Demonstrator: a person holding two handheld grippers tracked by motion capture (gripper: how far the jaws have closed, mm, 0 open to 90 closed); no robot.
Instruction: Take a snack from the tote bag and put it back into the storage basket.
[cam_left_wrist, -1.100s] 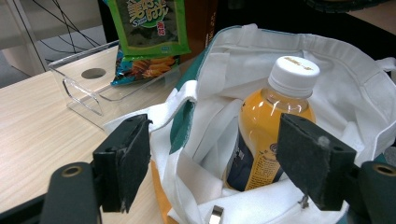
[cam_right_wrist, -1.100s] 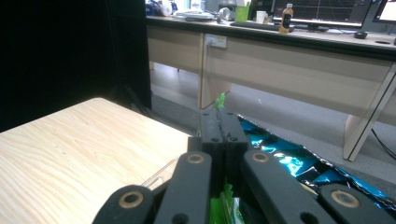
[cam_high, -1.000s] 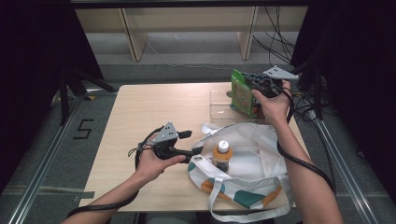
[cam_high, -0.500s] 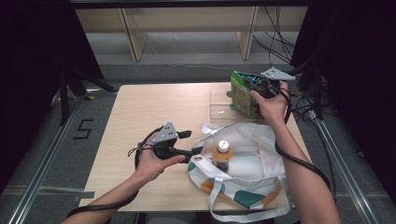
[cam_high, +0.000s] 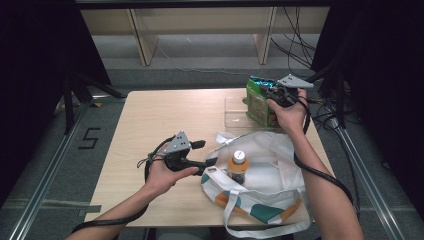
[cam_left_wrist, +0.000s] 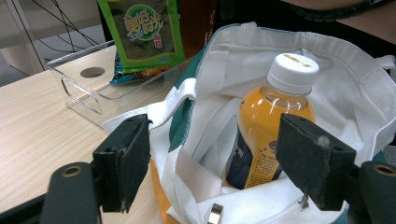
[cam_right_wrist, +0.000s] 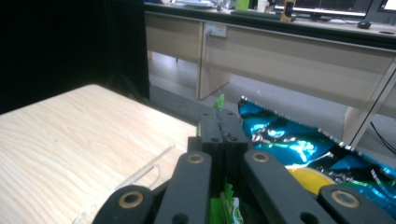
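Snack packet (cam_high: 258, 101), green with a shiny blue inner side, stands at the far right of the table (cam_high: 165, 115), in or right against a clear acrylic tray (cam_high: 235, 108). The right gripper (cam_high: 276, 93) pinches its top edge: in the right gripper view the two black jaws are pressed together with a sliver of green film (cam_right_wrist: 218, 101) poking up between them, and the blue foil (cam_right_wrist: 299, 140) spreads to the right below. In the left gripper view the packet (cam_left_wrist: 142, 32) hangs upright over the tray (cam_left_wrist: 88, 79), its green face printed with a round logo, and a brown box (cam_left_wrist: 198, 23) stands just behind it.

Nearer the person, a white tote bag (cam_high: 270, 170) with green and orange patches lies open on the table. A bottle (cam_high: 238, 165) of orange drink with a white cap stands upright inside it. The left gripper (cam_high: 207, 162) is held low at the bag's left edge, touching or nearly touching the cloth. Its jaws are spread wide; the left gripper view looks between them at the bag (cam_left_wrist: 327, 70) mouth, with the bottle (cam_left_wrist: 271, 116) between the two pads but farther in, not gripped.

The left hand (cam_high: 165, 172) wraps that gripper's handle, and a black cable (cam_high: 150, 157) loops beside it. The right hand (cam_high: 289, 112) holds the other gripper above the tray.
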